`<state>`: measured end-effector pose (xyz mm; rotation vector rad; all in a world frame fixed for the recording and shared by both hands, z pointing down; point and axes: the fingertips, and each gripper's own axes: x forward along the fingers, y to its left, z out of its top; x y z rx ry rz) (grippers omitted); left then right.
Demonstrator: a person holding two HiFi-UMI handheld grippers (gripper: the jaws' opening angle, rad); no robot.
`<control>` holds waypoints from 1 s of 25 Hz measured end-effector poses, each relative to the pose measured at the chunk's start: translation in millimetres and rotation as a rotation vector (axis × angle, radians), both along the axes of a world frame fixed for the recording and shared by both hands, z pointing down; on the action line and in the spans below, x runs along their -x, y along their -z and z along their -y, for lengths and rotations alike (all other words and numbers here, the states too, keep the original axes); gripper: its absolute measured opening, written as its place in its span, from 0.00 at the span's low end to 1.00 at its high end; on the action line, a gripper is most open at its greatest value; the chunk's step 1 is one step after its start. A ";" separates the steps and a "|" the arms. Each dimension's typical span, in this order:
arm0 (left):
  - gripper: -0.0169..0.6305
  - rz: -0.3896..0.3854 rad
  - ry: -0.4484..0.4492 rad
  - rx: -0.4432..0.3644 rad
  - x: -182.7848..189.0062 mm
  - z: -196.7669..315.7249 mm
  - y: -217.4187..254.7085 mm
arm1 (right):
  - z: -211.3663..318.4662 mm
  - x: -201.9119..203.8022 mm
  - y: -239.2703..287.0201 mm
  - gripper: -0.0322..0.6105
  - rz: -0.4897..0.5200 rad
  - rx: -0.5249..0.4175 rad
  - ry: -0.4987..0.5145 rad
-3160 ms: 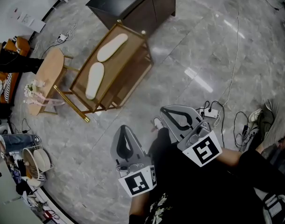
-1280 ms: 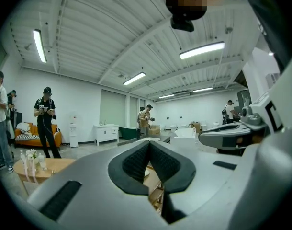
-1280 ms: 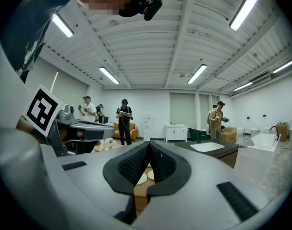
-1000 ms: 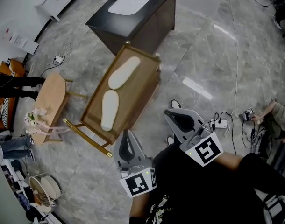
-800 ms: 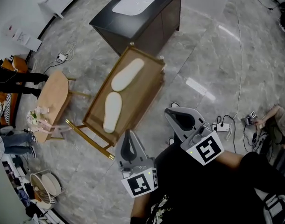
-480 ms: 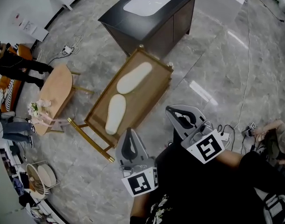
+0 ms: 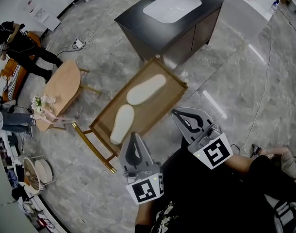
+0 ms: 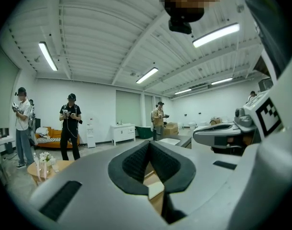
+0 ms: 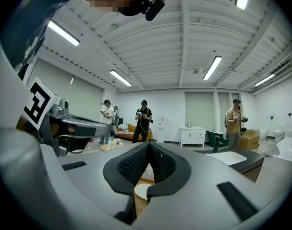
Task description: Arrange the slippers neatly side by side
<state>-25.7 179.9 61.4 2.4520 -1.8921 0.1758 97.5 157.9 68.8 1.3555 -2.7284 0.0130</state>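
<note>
On the rimmed wooden surface [image 7: 160, 108]: far slipper [image 7: 146, 89] and near slipper [image 7: 122, 124] end to end, both tongs empty.
Surface's long axis runs near-left to far-right. Dark sink cabinet [image 7: 179, 25] stands close off the far end, round side table [image 7: 63, 84] near the left side, open marble floor [image 7: 245, 81] to the right. Far slipper lies along the axis; near slipper is turned slightly off it. Left tongs [image 7: 134, 139] and right tongs [image 7: 182, 116] sit by the near-right edge, jaws together, gripping nothing.
</note>
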 end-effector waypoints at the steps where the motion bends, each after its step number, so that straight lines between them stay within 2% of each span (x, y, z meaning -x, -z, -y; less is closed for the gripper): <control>1: 0.03 0.003 0.007 0.002 -1.4 3.5 -0.2 | 4.6 -0.6 0.7 0.05 -0.002 -0.003 0.010; 10: 0.03 0.037 0.081 0.022 -23.8 32.4 1.2 | 41.1 -21.2 0.7 0.05 -0.027 -0.013 0.101; 17: 0.03 0.033 0.185 0.010 -31.2 46.4 -1.8 | 63.4 -30.3 -2.2 0.05 -0.057 -0.047 0.200; 25: 0.03 0.060 0.254 0.013 -25.1 57.3 0.5 | 81.7 -27.9 -10.9 0.05 -0.018 -0.013 0.240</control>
